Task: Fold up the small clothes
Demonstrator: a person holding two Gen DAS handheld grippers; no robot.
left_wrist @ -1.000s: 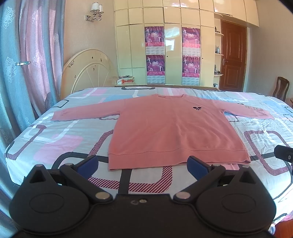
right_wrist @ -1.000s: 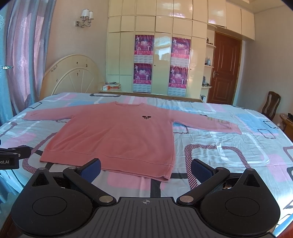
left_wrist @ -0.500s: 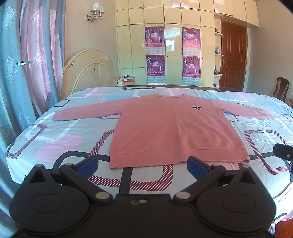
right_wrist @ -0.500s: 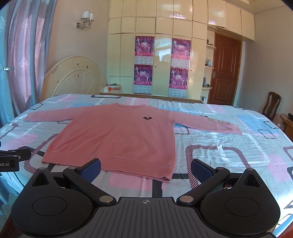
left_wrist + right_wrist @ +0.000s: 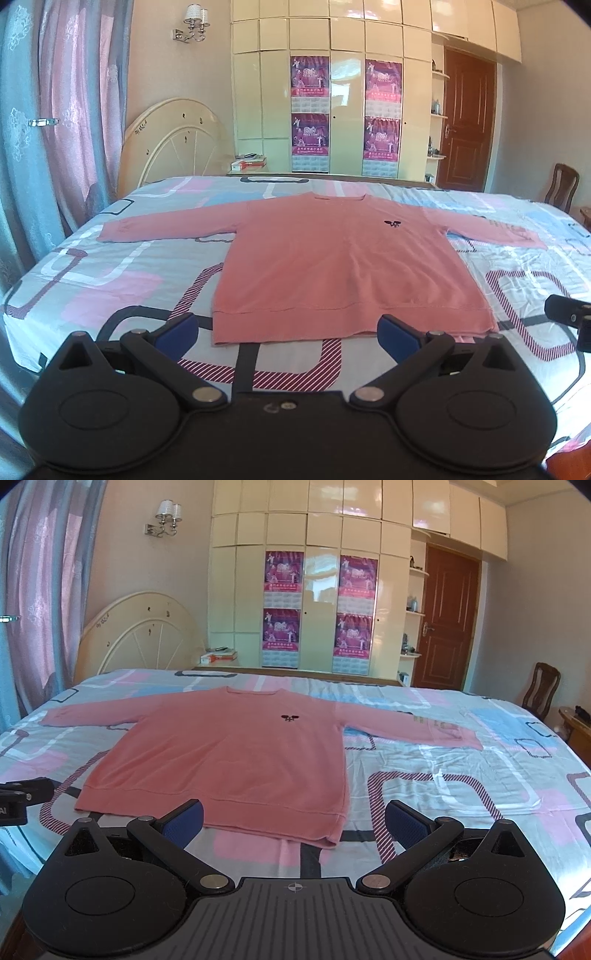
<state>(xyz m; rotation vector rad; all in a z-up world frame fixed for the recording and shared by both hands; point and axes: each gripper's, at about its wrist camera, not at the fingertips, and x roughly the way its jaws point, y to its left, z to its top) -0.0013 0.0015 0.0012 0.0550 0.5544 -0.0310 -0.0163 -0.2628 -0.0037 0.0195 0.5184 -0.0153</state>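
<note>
Your left gripper (image 5: 287,329) and right gripper (image 5: 294,819) gape empty; sweater (image 5: 343,266) lies unfolded, so grab the near hem.

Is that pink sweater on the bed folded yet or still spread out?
Spread out. The sweater lies flat on the bed, front up, both sleeves stretched straight to the sides, hem unfolded; neither gripper touches it.

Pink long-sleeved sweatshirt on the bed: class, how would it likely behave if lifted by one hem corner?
The pink long-sleeved knit sweatshirt lies flat and follows the patterned bedsheet, so it would probably droop rather than stay stiff. Its spread sleeves would likely trail behind. Being soft fabric, it seems unlikely to roll or break.
</note>
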